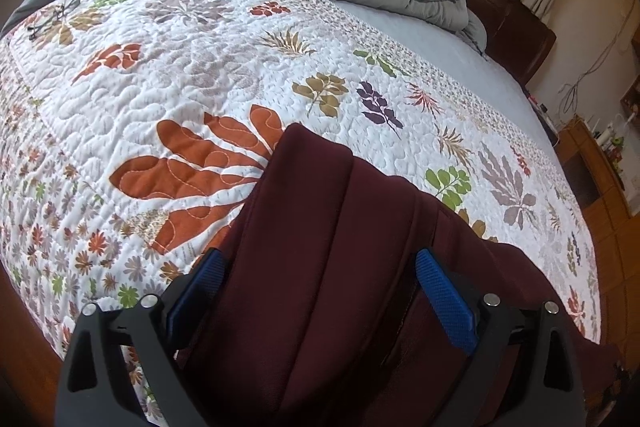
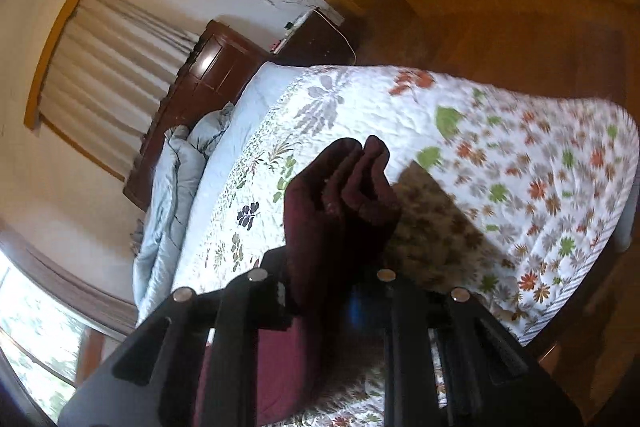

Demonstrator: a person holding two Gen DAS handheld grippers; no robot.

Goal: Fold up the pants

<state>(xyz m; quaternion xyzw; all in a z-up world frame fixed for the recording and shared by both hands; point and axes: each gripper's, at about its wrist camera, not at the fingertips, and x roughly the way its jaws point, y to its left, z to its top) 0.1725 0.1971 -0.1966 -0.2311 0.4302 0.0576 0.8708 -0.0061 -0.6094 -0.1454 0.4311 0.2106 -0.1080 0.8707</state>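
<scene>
Left wrist view: your left gripper stands wide apart, blue textured pads flanking smooth maroon pants on the quilted leaf-print bedspread. Right wrist view: your right gripper is clamped on bunched pant folds above the bed

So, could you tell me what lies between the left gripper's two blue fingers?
The maroon pants lie in folds between the left gripper's blue fingers, which stand wide apart, in the left wrist view.
</scene>
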